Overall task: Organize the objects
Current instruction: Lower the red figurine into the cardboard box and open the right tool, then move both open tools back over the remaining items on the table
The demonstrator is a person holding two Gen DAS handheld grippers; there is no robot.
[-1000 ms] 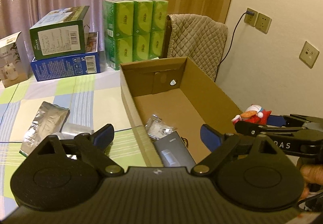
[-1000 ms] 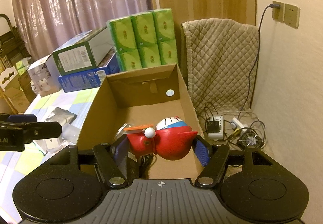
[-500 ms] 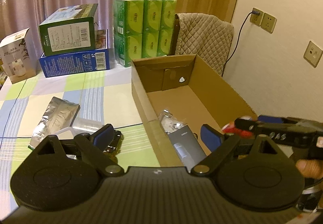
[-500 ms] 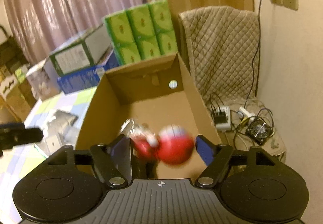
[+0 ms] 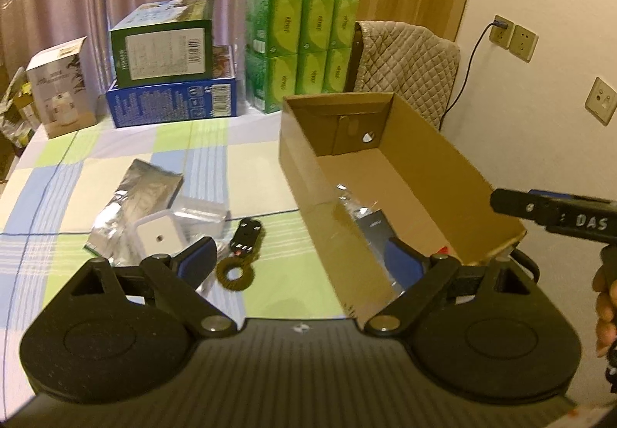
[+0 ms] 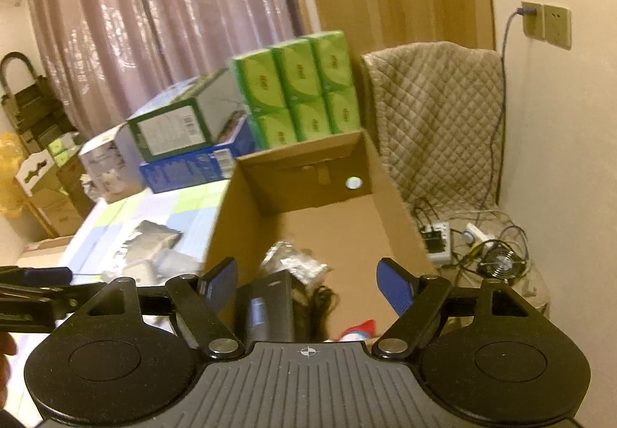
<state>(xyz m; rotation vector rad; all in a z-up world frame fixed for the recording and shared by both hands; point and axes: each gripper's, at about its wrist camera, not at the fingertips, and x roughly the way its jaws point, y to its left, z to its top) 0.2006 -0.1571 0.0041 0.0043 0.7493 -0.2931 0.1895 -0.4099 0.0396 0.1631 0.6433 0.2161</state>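
My right claw [image 6: 308, 283] is spread wide with nothing between its blue pads, hanging over the near end of the cardboard box [image 6: 389, 196]. Just below it, at the near edge of the box floor, lies the red-and-white toy [image 6: 356, 329], only a small part of it showing. Beside the toy sit a dark flat case [image 6: 266, 308], a tangle of black cord [image 6: 320, 306] and a crinkled silver packet [image 6: 295, 264].

My left claw [image 5: 302, 262] is also wide open and empty, straddling the box's left wall [image 5: 327, 235]. To its left on the checked surface [image 5: 239, 165] lie a black key fob [image 5: 245, 237], a white square piece [image 5: 158, 233] and a silver pouch [image 5: 133, 196].
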